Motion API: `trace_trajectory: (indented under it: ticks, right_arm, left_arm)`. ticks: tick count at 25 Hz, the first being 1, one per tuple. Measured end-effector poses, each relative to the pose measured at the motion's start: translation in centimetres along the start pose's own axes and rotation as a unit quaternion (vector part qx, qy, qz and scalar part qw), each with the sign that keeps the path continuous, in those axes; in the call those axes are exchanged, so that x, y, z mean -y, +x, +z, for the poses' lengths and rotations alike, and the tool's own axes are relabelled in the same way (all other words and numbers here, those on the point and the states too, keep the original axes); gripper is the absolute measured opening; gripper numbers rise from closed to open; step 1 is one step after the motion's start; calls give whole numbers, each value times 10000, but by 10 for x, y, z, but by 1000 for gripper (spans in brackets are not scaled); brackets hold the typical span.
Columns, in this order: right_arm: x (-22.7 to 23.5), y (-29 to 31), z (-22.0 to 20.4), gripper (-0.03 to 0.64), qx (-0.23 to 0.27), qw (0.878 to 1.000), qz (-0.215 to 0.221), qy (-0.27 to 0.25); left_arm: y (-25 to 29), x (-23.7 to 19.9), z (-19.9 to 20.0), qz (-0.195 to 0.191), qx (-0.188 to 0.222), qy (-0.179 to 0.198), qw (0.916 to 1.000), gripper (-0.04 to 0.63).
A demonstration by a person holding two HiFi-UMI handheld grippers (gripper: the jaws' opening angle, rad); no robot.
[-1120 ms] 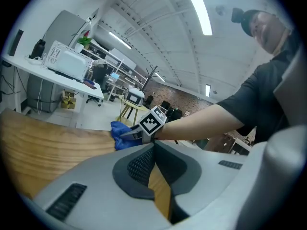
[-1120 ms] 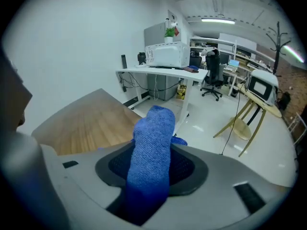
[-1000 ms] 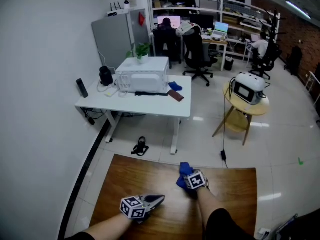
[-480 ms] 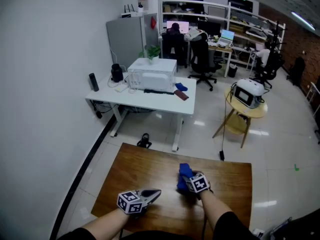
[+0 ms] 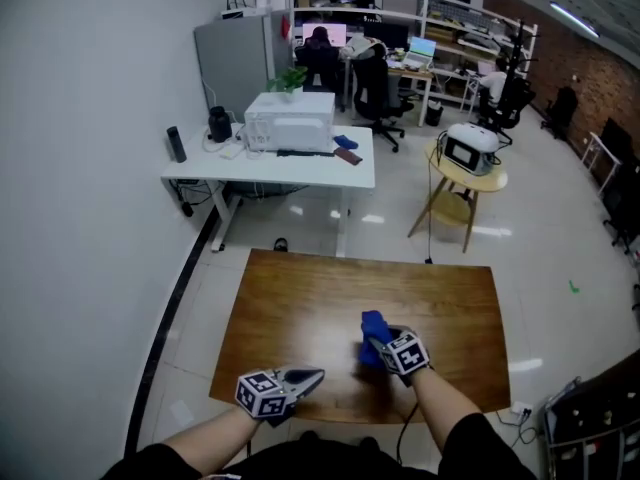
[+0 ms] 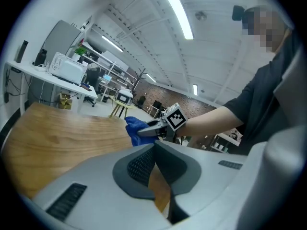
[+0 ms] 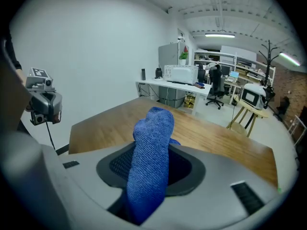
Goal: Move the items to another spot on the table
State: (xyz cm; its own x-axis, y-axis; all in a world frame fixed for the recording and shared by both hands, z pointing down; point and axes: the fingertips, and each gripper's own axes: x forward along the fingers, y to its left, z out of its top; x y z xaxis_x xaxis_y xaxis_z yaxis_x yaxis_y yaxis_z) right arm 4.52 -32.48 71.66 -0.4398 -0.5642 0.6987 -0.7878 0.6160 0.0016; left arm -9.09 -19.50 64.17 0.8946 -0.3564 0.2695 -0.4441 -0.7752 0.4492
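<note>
Blue knitted cloth [image 7: 151, 143] | clamped upright in right gripper [image 5: 379, 341], above brown wooden table [image 5: 300, 298], toward table's near edge | soft, light, limp, likely droops; best pinched mid-bunch | left gripper [image 5: 305, 378] closed, empty, at table's near edge

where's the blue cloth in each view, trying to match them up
Head view: blue cloth at lower centre, over the wooden table, in the right claw.
Left gripper view: mid-frame, beyond this claw's closed jaws.
Right gripper view: bottom centre, clamped between the jaws.
Shared landmark: the white microwave on the far desk shows in all three.
</note>
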Motion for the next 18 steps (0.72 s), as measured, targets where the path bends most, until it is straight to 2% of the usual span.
trace_trajectory:
  ticks: [6,10,13,16,18]
  right_arm:
    - [-51,-36,-69,158,-121,9998,112,-72]
    - [-79,-49,-128,158,-465,9981,345,-201]
    - [-108,-58,-150,160,-480,9960,676,-339]
    - [-113,-58,-176,161,-543,9959,585,-434]
    - [-112,-54,-188,166,-610,9959,513,-421]
  left_arm:
    - [-11,59,-37,47,-33,33,10000,-8]
    - [-11,97,-61,363,25,-111,9993,-8]
    - [-13,125,-83,581,-3,-235,9980,-8]
    - [-17,147,-99,668,-98,-277,9973,-8]
    - [-21,157,-100,621,-225,-141,9977,-8]
